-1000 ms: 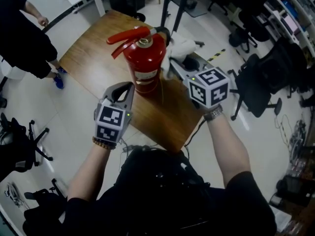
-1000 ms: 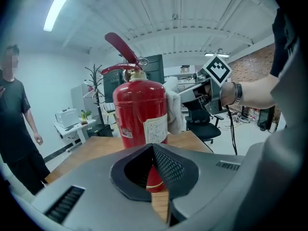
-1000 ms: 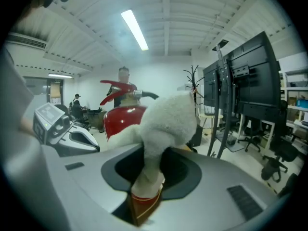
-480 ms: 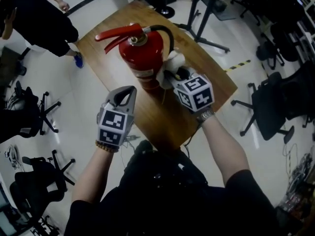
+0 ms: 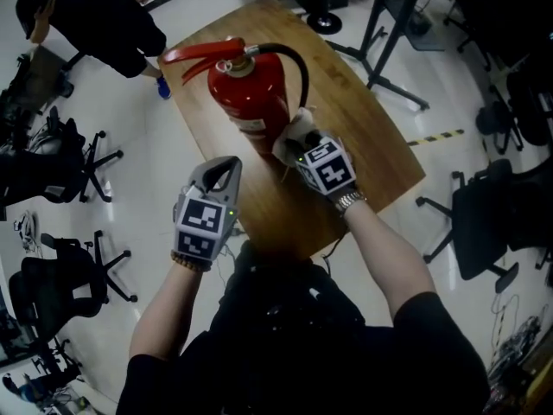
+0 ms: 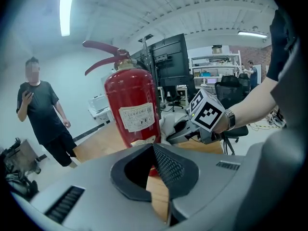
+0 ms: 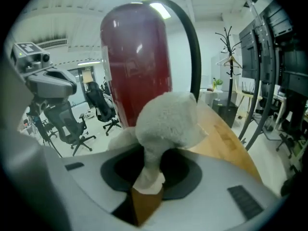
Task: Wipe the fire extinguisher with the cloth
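Observation:
A red fire extinguisher [image 5: 248,94] stands upright on the wooden table [image 5: 363,137], its black hose [image 5: 298,63] arching over the right side. My right gripper [image 5: 296,148] is shut on a white fluffy cloth [image 5: 292,133], which is pressed low against the cylinder's right side. In the right gripper view the cloth [image 7: 167,118] bulges out of the jaws against the red body [image 7: 137,57]. My left gripper [image 5: 227,166] is shut and holds nothing, just in front of the extinguisher [image 6: 132,107] near the table's front edge. The left gripper view shows the right gripper [image 6: 208,113] beside the cylinder's base.
A person in black [image 5: 104,15] stands beyond the table's left corner. Office chairs [image 5: 52,158] crowd the floor on the left and another chair [image 5: 484,223] is on the right. Metal stand legs [image 5: 393,76] rise behind the table.
My right gripper has slid the cloth down the extinguisher's right side, from near the top to low on the cylinder. The left gripper has shifted slightly and stays shut.

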The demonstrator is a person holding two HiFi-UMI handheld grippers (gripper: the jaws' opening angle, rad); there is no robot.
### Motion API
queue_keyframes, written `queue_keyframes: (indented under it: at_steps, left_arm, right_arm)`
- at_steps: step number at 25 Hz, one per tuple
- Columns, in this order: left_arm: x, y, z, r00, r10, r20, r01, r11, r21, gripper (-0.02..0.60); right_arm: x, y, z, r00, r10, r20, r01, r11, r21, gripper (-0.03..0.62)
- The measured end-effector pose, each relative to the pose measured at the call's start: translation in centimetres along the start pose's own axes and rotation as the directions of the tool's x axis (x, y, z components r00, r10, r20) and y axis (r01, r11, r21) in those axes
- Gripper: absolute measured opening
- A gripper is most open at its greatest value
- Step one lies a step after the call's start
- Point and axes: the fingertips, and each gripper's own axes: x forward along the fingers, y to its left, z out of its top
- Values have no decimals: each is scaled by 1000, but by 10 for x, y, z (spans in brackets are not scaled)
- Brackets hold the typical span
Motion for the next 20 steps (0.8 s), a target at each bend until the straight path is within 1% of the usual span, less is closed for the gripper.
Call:
queue_keyframes:
  at_steps: [4, 7, 12, 16, 20]
  left_arm:
    - [-2, -6, -4, 999, 31, -12, -32, 999, -26, 0]
    - [-1, -7, -6, 999, 43, -19, -44, 998, -42, 0]
    - [2, -8, -1, 999, 53, -8, -54, 997, -63, 0]
    - [2, -5, -2, 998, 58, -5, -58, 996, -70, 0]
    - [-2, -3, -6, 998, 62, -4, -63, 995, -75, 0]
  right_arm:
    - [16, -4, -15, 999, 22, -49, -23, 1000, -13, 117]
    - [23, -5, -24, 996, 27, -84, -29, 999, -19, 117]
    - [33, -9, -38, 990, 25, -135, -30, 999, -33, 117]
    - [40, -10, -39, 989, 15, -149, -23, 998, -51, 117]
    - [46, -12, -45, 985, 15, -172, -23, 999, -42, 117]
